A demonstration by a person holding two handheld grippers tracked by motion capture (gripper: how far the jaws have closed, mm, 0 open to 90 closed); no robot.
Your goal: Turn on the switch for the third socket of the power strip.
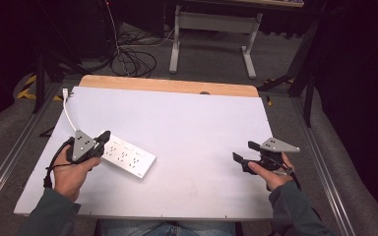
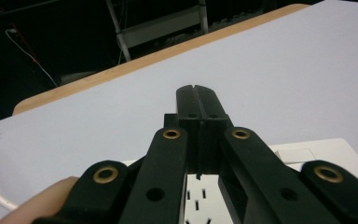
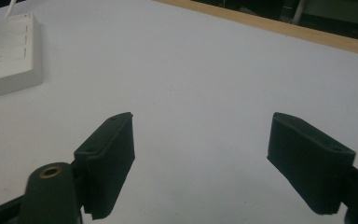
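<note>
A white power strip (image 1: 127,158) lies on the white table top, left of centre, and its white cable (image 1: 69,114) runs back toward the far left corner. My left gripper (image 1: 105,137) hovers over the strip's left end with its jaws pressed together and nothing between them. In the left gripper view the strip (image 2: 307,156) shows just under the shut jaws, whose tips (image 2: 196,100) meet. My right gripper (image 1: 243,156) rests at the right side of the table, jaws wide apart and empty. From the right gripper view the strip (image 3: 7,51) appears far off at the upper left.
The white sheet (image 1: 187,123) covers a wooden table whose bare far edge (image 1: 167,84) shows. Beyond it stand a grey table frame (image 1: 211,37) and loose cables (image 1: 133,59) on the floor. Metal rails (image 1: 10,162) run along both sides.
</note>
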